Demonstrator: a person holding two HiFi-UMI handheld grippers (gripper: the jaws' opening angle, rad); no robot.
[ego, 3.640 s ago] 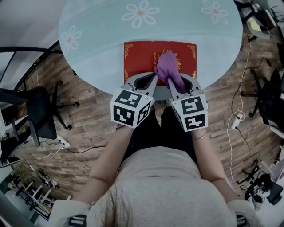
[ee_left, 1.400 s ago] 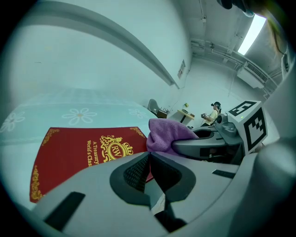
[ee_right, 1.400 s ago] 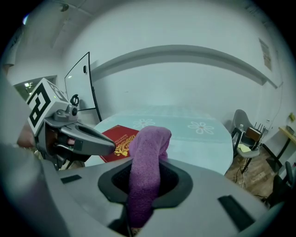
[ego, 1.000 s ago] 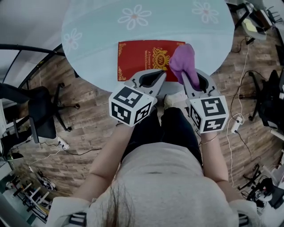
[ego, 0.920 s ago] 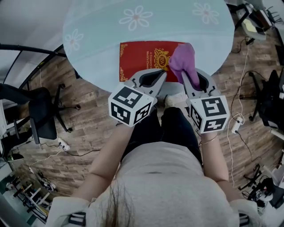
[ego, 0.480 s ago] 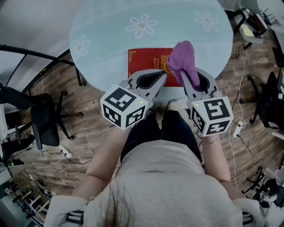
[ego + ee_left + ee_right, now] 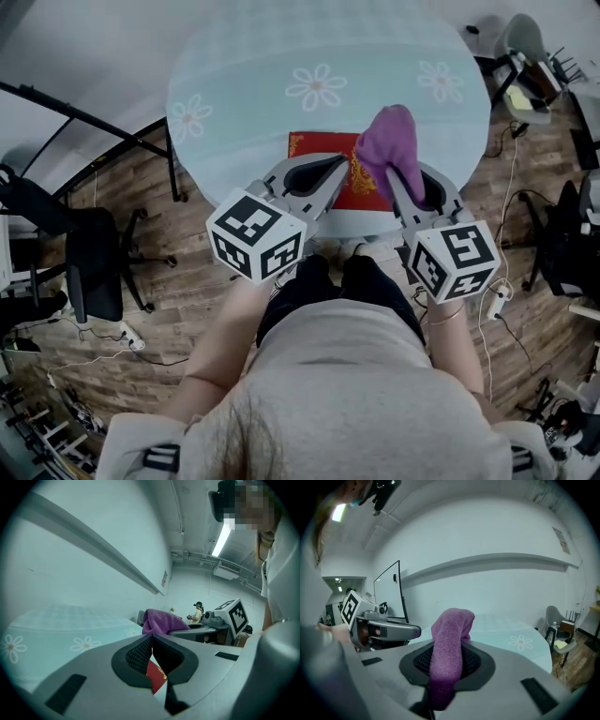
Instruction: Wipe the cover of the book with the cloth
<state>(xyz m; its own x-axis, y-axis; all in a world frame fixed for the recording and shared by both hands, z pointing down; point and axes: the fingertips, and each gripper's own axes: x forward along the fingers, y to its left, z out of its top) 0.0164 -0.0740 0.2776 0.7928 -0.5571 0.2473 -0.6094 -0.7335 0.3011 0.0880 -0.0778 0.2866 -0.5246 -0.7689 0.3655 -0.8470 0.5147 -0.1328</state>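
Book flat, long axis left-right, cloth in right tongs

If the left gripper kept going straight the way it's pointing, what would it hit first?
Probably the purple towelling cloth held in the right gripper, just beyond the left gripper's shut tongs. Depth is unclear; it might pass beside it over the red gold-printed book.

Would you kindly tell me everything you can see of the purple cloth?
The purple cloth looks like soft, napped fabric, bunched into a thick fold. The right gripper is shut on it: its rounded end sticks out past the jaws, the tail hangs behind. It sits over the right part of the red book; contact cannot be told.
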